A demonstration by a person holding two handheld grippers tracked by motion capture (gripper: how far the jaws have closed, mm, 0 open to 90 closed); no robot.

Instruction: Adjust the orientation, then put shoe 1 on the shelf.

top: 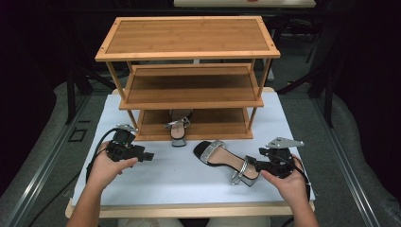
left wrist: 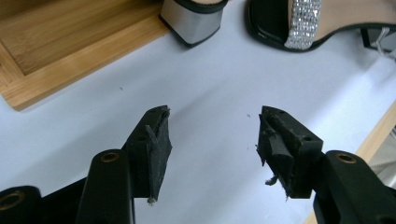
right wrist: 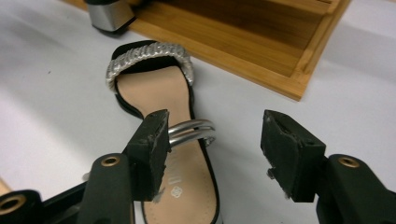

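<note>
With the right gripper (right wrist: 212,154) spread-jawed over the heel end of the sandal (top: 226,161) lying on the white surface (top: 179,175) before the rack (top: 189,80), centre the heel, then pinch firmly; the left gripper (left wrist: 212,149) stands open, empty.

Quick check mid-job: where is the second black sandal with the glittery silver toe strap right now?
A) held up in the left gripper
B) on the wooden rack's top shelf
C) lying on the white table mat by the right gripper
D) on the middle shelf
C: the black sandal with the glittery silver toe strap lies on the white table mat, its heel end at the open right gripper.
</note>
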